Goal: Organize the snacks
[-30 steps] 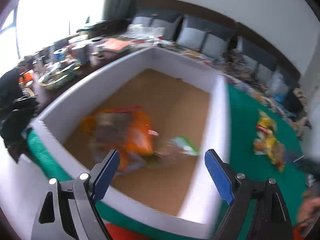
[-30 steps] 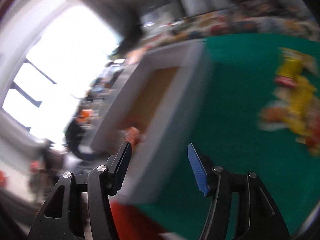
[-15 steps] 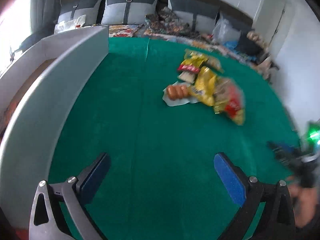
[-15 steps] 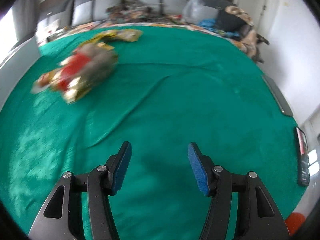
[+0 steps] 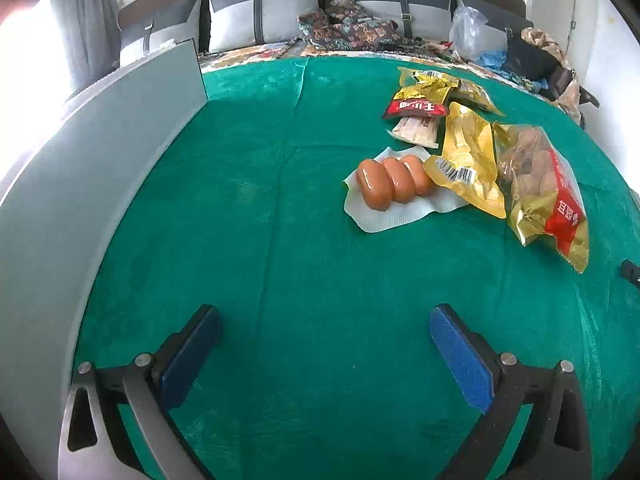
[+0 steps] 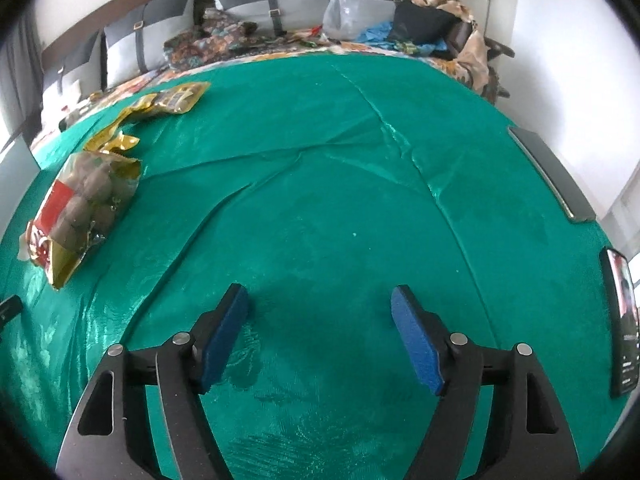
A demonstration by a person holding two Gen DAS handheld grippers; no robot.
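Note:
A pile of snacks lies on the green cloth (image 5: 304, 264): a sausage pack (image 5: 394, 184), a yellow pouch (image 5: 468, 160), a gold and red bag of brown balls (image 5: 548, 196), and a red and yellow packet (image 5: 418, 102). My left gripper (image 5: 324, 356) is open and empty, well short of the pile. The grey box wall (image 5: 80, 184) stands at its left. My right gripper (image 6: 320, 336) is open and empty over bare cloth. The gold bag (image 6: 80, 208) lies far to its left, with yellow packets (image 6: 176, 98) behind.
A sofa with grey cushions (image 5: 264, 16) and clutter runs along the back. A phone (image 6: 622, 324) and a dark flat device (image 6: 548, 172) lie at the cloth's right edge. The cloth (image 6: 360, 200) has creases.
Both grippers swung right, away from the box. The left view went from the box's inside to the snack pile. The right view went from the box side to bare cloth. Both stayed open.

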